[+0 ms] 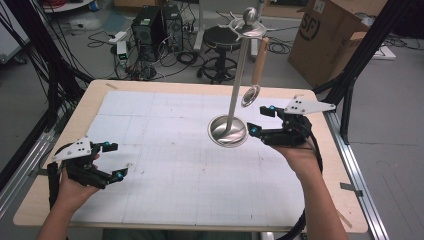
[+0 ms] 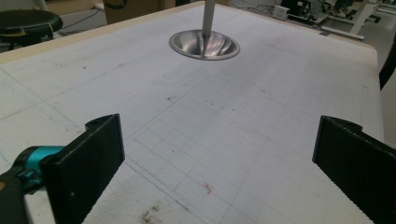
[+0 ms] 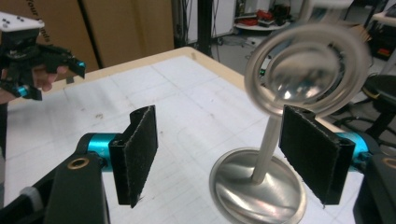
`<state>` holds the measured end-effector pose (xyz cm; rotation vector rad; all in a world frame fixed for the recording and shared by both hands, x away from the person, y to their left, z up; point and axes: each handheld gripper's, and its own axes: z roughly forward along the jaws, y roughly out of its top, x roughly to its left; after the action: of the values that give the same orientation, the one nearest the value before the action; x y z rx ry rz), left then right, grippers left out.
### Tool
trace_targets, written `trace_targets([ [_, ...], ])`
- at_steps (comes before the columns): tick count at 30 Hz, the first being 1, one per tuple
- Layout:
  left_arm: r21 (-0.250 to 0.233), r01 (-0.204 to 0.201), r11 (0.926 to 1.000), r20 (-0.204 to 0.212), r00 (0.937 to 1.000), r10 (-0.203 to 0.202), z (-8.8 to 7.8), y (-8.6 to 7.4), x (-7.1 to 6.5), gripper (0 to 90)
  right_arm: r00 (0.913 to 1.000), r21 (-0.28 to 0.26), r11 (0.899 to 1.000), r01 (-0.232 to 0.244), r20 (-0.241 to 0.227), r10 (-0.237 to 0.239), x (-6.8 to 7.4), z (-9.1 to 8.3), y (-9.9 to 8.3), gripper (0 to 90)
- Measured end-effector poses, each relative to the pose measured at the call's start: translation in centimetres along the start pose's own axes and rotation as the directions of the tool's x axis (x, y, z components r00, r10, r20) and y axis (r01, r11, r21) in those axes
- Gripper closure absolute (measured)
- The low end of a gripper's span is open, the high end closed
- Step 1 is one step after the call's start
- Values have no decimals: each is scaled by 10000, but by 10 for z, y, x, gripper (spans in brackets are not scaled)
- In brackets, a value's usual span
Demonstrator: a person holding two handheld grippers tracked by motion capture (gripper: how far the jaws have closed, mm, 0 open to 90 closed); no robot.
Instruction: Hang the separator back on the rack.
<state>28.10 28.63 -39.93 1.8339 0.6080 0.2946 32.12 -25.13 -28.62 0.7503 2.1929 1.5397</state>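
My right gripper [image 1: 259, 121] sits just beside the metal stand [image 1: 235, 95], with its jaws spread wide and nothing between them. A ladle [image 1: 255, 75] with a wooden handle hangs from the hook ring at the top of the stand, with its shiny bowl low and near my jaws. If I bump the thin pole or the round base [image 3: 257, 186], I think the stand could tip over or the ladle could swing off. My left gripper [image 1: 114, 160] waits far away, open and empty.
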Motion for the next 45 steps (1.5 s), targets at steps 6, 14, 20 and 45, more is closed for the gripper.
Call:
trace_targets([
  [6, 5, -10, 10000, 35, 10000, 10, 0, 0, 0, 27, 9997, 196, 9997, -174, -152, 177, 3, 7, -18, 257],
  [14, 44, 37, 10000, 81, 10000, -38, 2, -1, -1, 27, 9987, 224, 9991, -358, -354, 366, 7, 13, -41, 227],
  [20, 80, 3, 10000, 106, 9999, -3, 3, -1, -1, 27, 9990, 231, 9989, -404, -193, 408, 10, 14, -56, 212],
  [45, 247, -50, 9997, 214, 9998, 45, 8, -3, -4, 28, 9939, 1239, 9866, -1065, -160, 1093, 18, 41, -107, 155],
])
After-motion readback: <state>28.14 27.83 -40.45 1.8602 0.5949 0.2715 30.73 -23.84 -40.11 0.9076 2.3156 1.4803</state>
